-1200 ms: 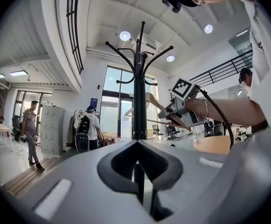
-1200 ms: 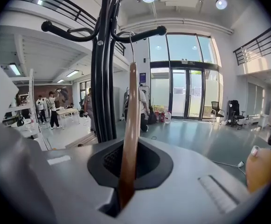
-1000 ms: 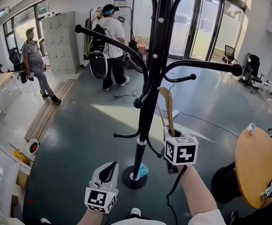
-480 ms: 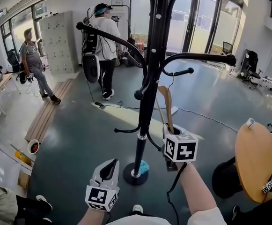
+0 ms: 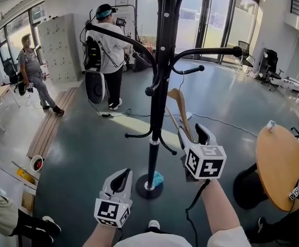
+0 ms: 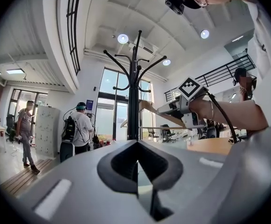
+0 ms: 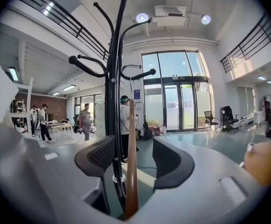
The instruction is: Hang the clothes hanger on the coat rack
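Grey floor: coat rack standing, blue rag at its foot, round wooden table at right.

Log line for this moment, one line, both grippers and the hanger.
right gripper: open, jaws either side of wooden clothes hanger | hanger hook: over coat rack arm | left gripper: shut, empty, low beside pole

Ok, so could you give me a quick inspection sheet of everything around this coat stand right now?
Surface: grey floor; no worktop in use.
Job's things: coat rack upright; hanger appears hung by its wire hook on a lower arm.
Clutter: blue thing at the rack's base; round wooden table at right.
Grippers: right gripper open, hanger between its jaws, not clamped; left gripper shut, empty.
Cables: black cable from the right gripper; thin floor cable.
Surroundings: people, lockers, glass doors.
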{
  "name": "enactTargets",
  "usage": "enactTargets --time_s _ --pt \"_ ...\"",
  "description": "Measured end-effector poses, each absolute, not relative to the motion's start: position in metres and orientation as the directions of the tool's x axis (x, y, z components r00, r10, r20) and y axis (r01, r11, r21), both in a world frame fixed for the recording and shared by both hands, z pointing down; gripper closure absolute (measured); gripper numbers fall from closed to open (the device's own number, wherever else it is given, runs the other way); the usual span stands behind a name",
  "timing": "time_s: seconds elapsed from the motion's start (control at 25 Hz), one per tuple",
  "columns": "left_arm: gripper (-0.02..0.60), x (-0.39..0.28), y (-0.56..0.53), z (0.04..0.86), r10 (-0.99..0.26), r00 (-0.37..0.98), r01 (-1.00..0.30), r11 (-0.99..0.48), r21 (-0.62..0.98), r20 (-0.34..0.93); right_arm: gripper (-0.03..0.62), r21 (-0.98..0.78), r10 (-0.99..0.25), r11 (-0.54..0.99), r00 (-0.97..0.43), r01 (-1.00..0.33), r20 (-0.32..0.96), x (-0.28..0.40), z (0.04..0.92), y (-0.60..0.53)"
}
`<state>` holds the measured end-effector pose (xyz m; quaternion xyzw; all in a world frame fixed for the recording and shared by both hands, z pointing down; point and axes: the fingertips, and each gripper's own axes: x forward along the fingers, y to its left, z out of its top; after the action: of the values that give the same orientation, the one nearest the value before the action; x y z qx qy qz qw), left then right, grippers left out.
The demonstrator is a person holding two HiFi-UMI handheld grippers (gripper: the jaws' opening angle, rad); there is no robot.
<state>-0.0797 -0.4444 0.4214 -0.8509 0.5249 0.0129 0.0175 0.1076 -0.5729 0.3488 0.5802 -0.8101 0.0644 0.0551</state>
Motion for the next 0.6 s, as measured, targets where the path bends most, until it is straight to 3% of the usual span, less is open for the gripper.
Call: enactTargets --time_s 0.2,0.32,0.6 --pt "0.581 -0.077 -0.423 0.413 -0.873 0.484 -0.875 -0.483 -0.025 -0.058 0.337 -0.008 -0.945 0.315 -0.314 -0.949 0.093 0.106 0.319 -0.527" --pt "0.581 -0.078 -0.404 0.413 -0.862 0.503 -0.864 -0.502 -0.025 -0.063 0.433 0.025 -0.955 0.294 -0.292 -0.956 0.054 0.105 0.31 -0.492" --pt "0.581 -0.086 -0.359 0.415 -0.842 0.536 -0.844 -0.535 -0.028 -0.068 0.566 0.029 -0.963 0.263 -0.26 -0.964 0.076 0.094 0.353 -0.418"
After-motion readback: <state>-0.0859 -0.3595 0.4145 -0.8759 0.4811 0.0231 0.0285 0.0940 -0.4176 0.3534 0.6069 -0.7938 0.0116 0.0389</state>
